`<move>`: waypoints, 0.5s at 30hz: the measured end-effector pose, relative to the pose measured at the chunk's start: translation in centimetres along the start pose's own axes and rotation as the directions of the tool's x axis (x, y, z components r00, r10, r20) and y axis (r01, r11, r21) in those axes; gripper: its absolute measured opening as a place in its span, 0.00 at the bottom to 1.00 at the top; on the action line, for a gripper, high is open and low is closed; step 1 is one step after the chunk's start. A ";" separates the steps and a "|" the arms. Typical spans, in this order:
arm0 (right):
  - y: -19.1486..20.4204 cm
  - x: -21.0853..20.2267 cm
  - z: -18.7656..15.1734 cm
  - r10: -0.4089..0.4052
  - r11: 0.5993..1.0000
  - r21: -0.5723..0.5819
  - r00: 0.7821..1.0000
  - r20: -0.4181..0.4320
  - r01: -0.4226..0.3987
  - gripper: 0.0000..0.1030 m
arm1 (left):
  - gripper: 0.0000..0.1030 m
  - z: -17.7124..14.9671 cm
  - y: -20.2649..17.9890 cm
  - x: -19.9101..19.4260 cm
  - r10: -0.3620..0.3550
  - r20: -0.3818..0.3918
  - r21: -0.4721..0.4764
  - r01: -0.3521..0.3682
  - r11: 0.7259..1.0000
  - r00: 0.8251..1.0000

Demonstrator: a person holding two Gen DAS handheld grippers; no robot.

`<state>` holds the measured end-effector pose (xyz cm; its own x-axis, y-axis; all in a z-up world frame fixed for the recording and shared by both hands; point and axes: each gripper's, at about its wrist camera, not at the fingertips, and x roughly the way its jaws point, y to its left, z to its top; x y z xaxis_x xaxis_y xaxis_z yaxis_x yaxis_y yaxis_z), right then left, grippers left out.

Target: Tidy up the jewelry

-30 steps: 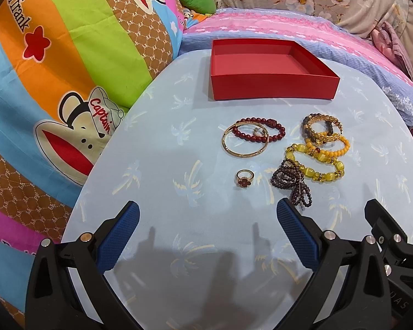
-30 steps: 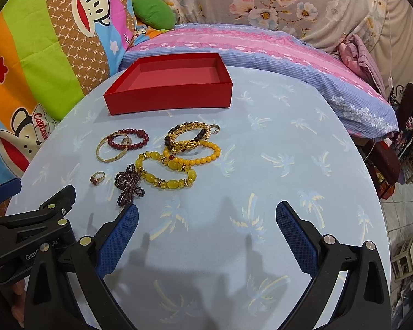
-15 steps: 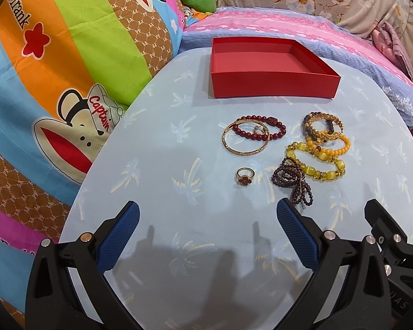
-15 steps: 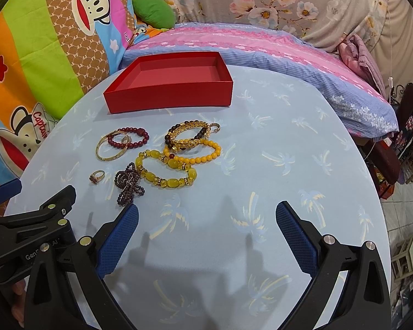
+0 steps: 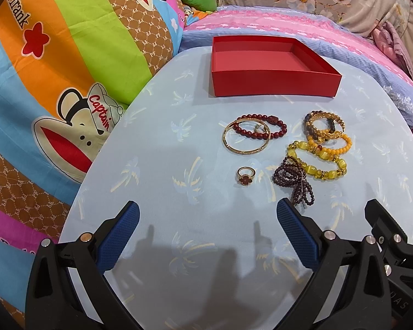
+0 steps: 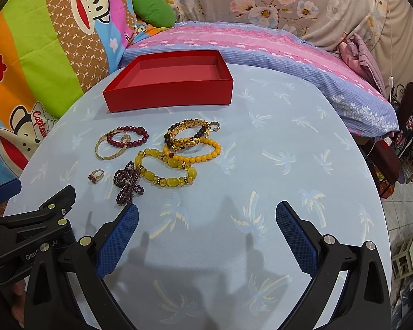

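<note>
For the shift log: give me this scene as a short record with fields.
surface: round table under a pale blue palm-print cloth
container: red box, open, nothing in it
loose jewelry: ring, gold bangle overlapping red bead bracelet, yellow bead bracelet, dark bead strand
left claw: open, holding nothing
right claw: open, holding nothing
progress: all jewelry outside the box

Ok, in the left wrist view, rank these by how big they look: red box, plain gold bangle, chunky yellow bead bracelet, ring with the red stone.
1. red box, largest although farthest.
2. chunky yellow bead bracelet and plain gold bangle: too alike to rank.
3. ring with the red stone, clearly smallest.
</note>
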<state>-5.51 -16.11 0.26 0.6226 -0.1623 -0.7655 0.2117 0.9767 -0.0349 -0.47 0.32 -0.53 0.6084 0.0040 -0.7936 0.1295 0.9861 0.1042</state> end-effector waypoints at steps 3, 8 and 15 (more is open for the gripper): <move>0.0 0.1 -0.1 0.000 1.000 0.000 1.000 -0.002 0.000 0.94 | 0.92 0.0 0.0 0.0 -0.001 -0.001 -0.001 0.001 1.000 1.000; 0.0 0.1 0.0 0.001 1.000 0.001 1.000 -0.003 -0.001 0.94 | 0.93 0.0 0.0 0.0 -0.001 0.000 0.000 0.001 1.000 1.000; 0.0 0.2 -0.1 0.000 1.000 0.000 1.000 -0.004 0.000 0.94 | 0.92 0.0 0.1 0.2 -0.002 -0.004 -0.001 0.002 1.000 1.000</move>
<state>-5.44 -16.13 0.03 0.6196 -0.1617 -0.7681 0.2115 0.9768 -0.0351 -0.37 0.40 -0.67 0.6047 0.0029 -0.7965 0.1298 0.9863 0.1021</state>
